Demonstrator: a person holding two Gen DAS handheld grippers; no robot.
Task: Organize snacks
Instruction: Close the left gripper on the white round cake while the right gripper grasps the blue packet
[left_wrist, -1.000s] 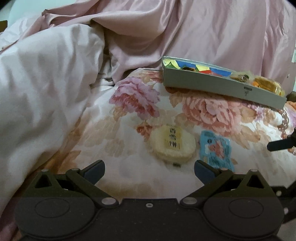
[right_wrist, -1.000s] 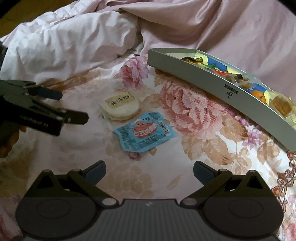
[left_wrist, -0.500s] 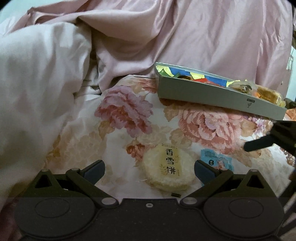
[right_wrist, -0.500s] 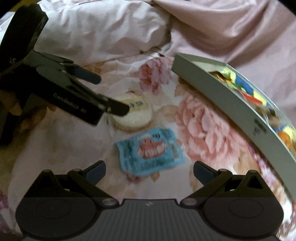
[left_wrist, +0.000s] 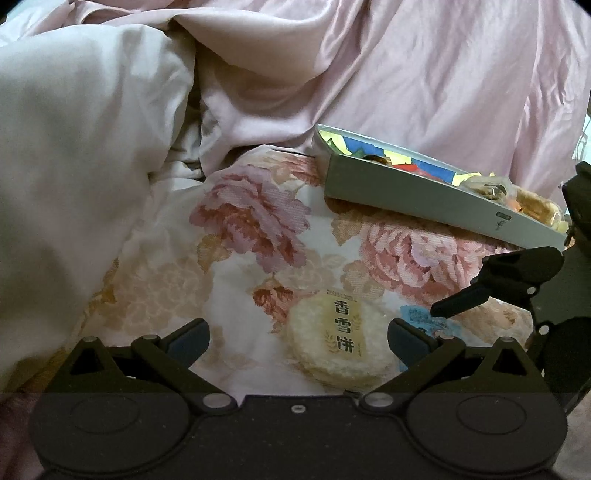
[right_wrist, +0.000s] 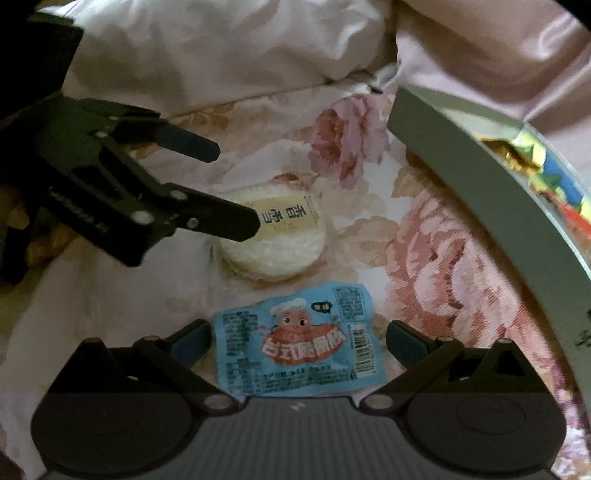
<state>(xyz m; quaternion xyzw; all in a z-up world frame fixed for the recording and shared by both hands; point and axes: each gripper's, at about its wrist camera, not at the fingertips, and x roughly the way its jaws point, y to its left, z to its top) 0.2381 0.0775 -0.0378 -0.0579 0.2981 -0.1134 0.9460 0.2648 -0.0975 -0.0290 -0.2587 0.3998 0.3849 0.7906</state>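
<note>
Floral bedspread (left_wrist: 251, 221) with bunched pink quilt (left_wrist: 406, 74) along its far edge. Grey snack tray (left_wrist: 406, 188), holding mixed wrapped snacks, lies toward the far right of the bedspread. Round rice cracker (left_wrist: 340, 343) sits mid-spread, blue snack packet (right_wrist: 299, 343) just beside it on the near side. Left gripper (left_wrist: 298, 338) spread wide, straddling the cracker, empty. Right gripper (right_wrist: 298, 338) spread wide around the packet, empty.
</note>
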